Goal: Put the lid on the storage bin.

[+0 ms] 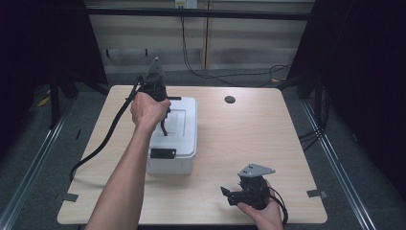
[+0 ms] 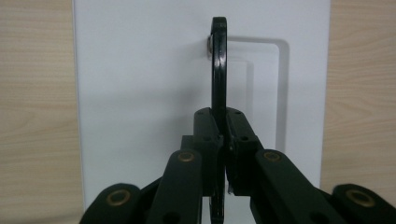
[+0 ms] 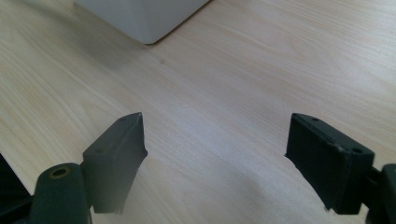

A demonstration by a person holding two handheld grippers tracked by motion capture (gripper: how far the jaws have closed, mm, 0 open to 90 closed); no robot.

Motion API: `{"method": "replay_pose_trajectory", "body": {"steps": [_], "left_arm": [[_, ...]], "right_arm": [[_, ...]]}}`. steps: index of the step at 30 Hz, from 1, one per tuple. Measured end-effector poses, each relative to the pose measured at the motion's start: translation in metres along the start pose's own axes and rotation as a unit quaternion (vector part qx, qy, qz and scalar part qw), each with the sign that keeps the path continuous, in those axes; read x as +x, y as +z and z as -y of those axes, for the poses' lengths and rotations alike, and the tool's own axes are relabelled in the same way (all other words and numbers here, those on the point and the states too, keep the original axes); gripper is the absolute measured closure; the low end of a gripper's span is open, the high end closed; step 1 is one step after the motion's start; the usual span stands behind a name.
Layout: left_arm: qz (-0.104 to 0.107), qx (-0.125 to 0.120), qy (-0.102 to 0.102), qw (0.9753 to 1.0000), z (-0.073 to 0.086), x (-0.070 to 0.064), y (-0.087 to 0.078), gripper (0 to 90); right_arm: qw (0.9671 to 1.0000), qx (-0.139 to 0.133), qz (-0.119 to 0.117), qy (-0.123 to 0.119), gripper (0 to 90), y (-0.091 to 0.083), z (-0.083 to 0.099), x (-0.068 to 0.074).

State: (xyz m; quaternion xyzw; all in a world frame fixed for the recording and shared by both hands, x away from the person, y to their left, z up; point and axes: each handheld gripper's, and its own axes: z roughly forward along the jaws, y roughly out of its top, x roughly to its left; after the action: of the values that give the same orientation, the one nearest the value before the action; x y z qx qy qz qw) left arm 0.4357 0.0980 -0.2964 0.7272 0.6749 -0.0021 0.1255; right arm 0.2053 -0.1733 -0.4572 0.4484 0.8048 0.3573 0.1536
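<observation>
Two grippers: the left gripper (image 2: pixel 223 140) clamps the white box's (image 1: pixel 184 158) black handle (image 2: pixel 218 70); the right gripper (image 3: pixel 215 158) gapes wide over bare table (image 3: pixel 243 74), box corner ahead.

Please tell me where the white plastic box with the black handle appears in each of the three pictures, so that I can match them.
High view: the white plastic box sits left of centre on the table, under the left gripper.
Left gripper view: its lid fills the middle, with the black handle upright and clamped between the jaws.
Right gripper view: one rounded corner of the box at the top edge.
Shared landmark: the light wooden table.
</observation>
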Motion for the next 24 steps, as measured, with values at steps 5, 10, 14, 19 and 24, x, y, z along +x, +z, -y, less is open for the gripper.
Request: {"method": "replay_pose_trajectory", "body": {"steps": [5, 10, 14, 19, 24], "left_arm": [[0.001, 0.007, 0.004, 1.0, -0.0017, 0.0002, 0.0002, 84.6], [0.0, 0.002, 0.013, 0.9999, -0.0023, -0.0008, 0.0012, 84.4], [0.0, 0.008, 0.026, 0.9996, -0.0036, 0.0005, 0.0011, 83.5], [0.001, 0.002, 0.035, 0.9994, -0.0031, 0.0015, 0.0035, 79.1], [0.006, -0.004, 0.046, 0.9989, -0.004, 0.0058, -0.0032, 69.8]], "right_arm": [[1.0, 0.001, 0.0, 0.0, 19.0, 0.0004, -0.0001, -0.0001], [1.0, -0.001, 0.0, -0.003, 19.1, 0.0001, 0.0002, -0.0004], [1.0, -0.001, 0.0, 0.0, 19.1, -0.0001, 0.0001, -0.0003], [1.0, -0.001, 0.001, 0.001, 19.1, 0.0001, 0.0, -0.0003], [1.0, -0.001, 0.0, 0.001, 19.1, 0.0, 0.0, -0.0001]]}}
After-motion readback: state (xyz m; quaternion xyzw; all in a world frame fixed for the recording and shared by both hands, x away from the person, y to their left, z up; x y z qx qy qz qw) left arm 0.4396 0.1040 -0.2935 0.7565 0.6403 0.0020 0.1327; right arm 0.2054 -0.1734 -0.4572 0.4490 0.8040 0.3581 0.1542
